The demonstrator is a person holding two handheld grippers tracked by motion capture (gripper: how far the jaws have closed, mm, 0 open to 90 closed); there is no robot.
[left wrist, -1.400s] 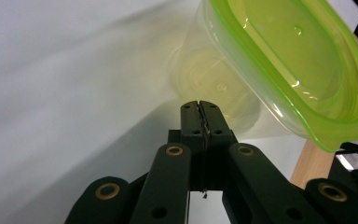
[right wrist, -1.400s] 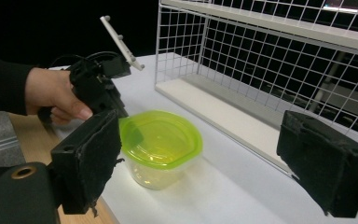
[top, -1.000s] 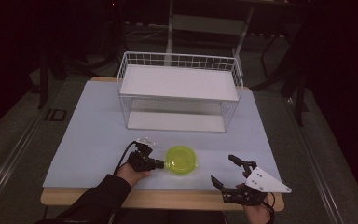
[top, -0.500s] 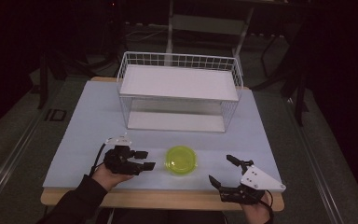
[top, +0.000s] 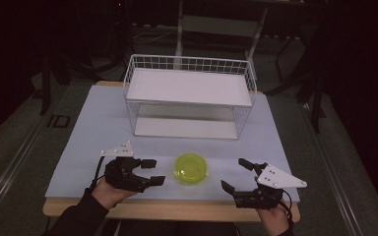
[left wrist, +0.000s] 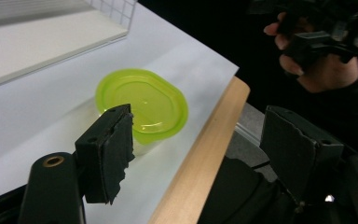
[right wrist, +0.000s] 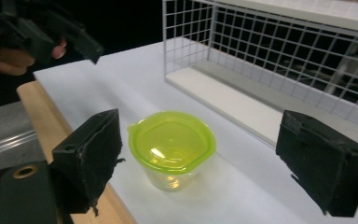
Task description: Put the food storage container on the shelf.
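Container: clear glossy plastic, glossy lime lid. Beside it, white wire basket; worktop matt, wood-edged.

A white wire basket stands at the far middle of the table, open side facing the near edge, a white shelf board on top. The table's near edge is bare wood.

A clear tub with a lime-green lid sits on a pale blue-white table edged in light wood. Behind the tub stands a white wire rack with a square grid pattern and plain white shelves. On either side of the tub, both grippers are black with grey plates, against dark surroundings.
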